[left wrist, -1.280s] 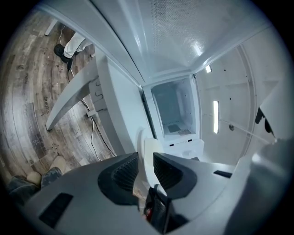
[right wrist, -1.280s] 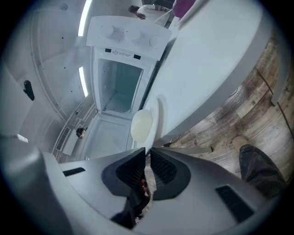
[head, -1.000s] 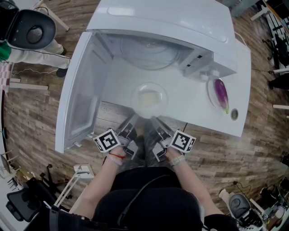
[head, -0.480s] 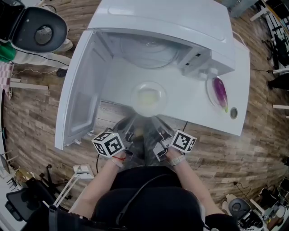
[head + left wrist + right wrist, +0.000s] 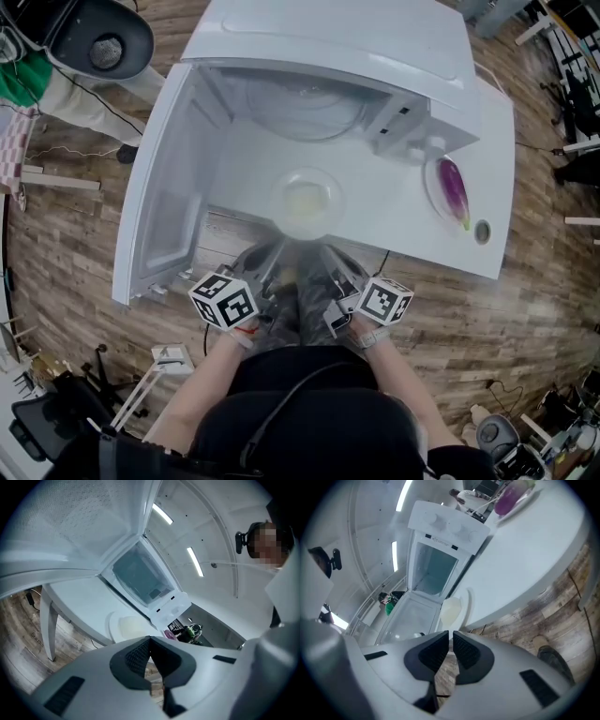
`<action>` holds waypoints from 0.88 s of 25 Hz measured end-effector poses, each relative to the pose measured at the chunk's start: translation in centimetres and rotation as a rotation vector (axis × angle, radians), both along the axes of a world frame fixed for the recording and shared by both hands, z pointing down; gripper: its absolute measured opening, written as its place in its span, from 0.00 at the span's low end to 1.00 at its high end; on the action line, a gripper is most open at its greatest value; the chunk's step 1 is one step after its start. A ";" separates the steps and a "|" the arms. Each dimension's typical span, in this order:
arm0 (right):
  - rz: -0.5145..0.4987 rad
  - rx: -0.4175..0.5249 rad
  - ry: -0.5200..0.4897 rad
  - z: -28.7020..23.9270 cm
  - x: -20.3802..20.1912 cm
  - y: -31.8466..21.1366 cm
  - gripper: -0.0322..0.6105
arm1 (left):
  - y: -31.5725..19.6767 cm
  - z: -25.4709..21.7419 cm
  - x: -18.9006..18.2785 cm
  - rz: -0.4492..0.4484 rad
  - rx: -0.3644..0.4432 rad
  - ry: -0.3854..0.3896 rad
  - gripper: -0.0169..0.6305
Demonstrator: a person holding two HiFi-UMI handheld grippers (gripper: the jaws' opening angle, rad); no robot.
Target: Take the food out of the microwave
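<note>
Open microwave door left of plate

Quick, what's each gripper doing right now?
Left gripper: closed, empty.
Right gripper: slightly open, nothing between the jaws.

Below me the microwave is a white box standing upright, its door swung fully open to the left of the cavity. Inside the cavity I can see only the round glass turntable, lying flat on the floor. The food is already out: a pale, yellowish, soft-looking patch, flat in the middle of a round white plate. That plate sits level on the white table, just in front of the microwave's open mouth, clear of the cavity and to the right of the open door, near the table's front edge.
</note>
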State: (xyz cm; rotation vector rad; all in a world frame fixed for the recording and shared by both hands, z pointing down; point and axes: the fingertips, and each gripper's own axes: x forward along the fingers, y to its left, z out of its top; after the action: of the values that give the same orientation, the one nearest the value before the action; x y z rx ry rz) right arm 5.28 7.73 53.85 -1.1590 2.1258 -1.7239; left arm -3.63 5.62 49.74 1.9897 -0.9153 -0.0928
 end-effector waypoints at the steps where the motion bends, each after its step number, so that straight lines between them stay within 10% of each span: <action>1: -0.019 0.026 0.018 -0.3 -0.1 0.0 0.12 | 0.1 -0.1 0.1 0.005 0.006 -0.004 0.04; 22: -0.245 0.493 0.373 -8.2 -1.5 -0.9 0.08 | -0.1 -4.2 0.1 0.009 0.152 -0.049 0.04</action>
State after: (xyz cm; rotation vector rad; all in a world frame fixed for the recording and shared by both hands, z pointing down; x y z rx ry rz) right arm 3.81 6.83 45.62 -1.1727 2.7972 -1.0001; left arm -3.52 5.56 45.53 2.1446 -0.9547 -0.1124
